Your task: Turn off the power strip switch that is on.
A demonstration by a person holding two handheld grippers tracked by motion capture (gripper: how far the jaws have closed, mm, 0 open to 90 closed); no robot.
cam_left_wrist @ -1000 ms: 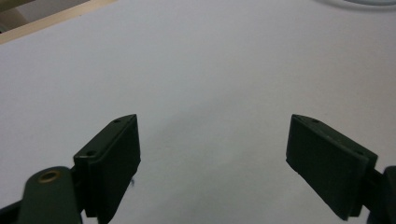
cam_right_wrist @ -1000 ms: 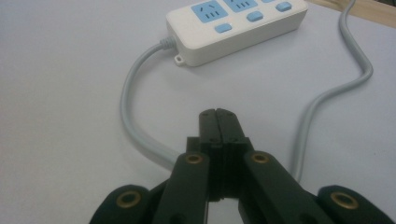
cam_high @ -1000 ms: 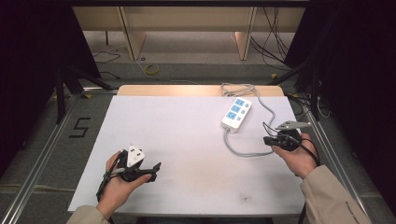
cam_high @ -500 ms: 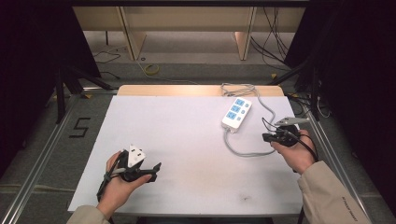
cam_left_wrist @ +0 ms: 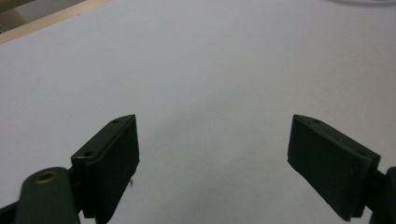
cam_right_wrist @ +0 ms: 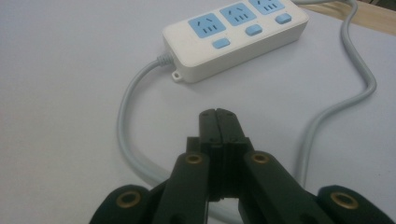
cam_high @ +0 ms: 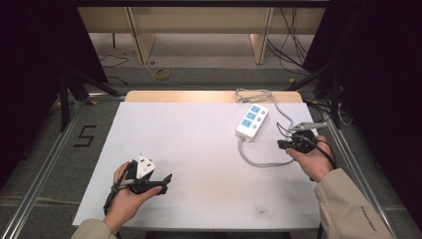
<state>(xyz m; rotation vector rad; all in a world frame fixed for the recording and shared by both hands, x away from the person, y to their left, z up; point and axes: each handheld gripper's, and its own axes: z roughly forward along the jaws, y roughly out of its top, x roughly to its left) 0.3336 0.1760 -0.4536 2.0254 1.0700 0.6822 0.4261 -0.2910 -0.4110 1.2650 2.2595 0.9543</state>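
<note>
The right gripper, jaws pressed together and empty, is pointing at the power strip; pressing a switch likely needs a careful forward nudge.

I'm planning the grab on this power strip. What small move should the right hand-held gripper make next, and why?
Probably open its jaws first. The right hand-held gripper is shut with nothing between its pads, pointed at the power strip, whose grey cable loops past its tip. Shut jaws cannot take hold of either. The left hand-held gripper is already open over the bare table.
</note>
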